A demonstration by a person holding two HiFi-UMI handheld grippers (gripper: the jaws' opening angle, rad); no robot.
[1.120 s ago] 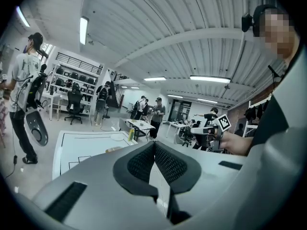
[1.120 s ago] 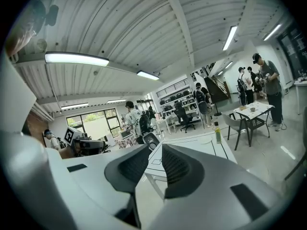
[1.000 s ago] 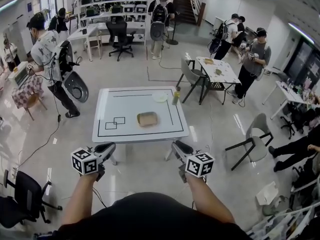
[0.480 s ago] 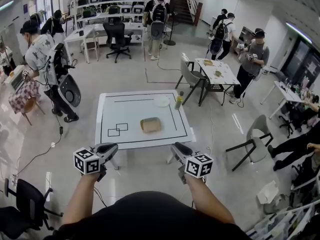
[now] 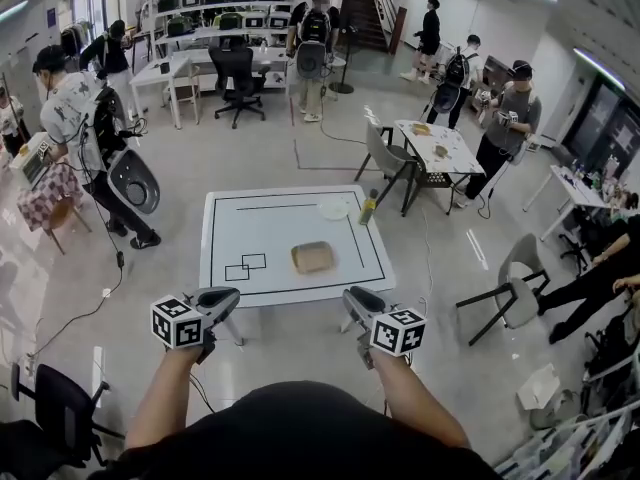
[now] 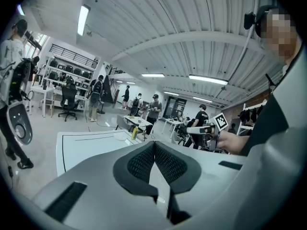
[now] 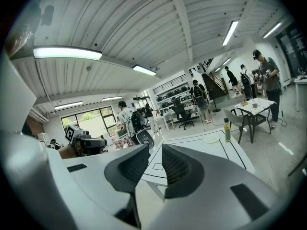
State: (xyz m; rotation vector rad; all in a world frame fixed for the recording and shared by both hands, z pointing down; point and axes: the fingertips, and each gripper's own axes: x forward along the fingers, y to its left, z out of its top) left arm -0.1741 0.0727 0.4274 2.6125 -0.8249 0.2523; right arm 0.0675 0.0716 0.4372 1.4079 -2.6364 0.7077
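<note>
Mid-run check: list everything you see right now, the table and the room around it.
table: one, white with black lines, ahead of both grippers
tan object: one, on the table, right of its middle
plate: one, white, near the table's far right corner
bottle: one, yellow-green, upright at the table's far right edge
grey chairs: two, right of the table
small table: one, white, far right, small items on it
office chair: one, black, by the shelves
shelves: white, far wall, black items on them
people: several, around the room
left gripper: grey, marker cube, jaws together, empty
right gripper: grey, marker cube, jaws slightly apart, empty
</note>
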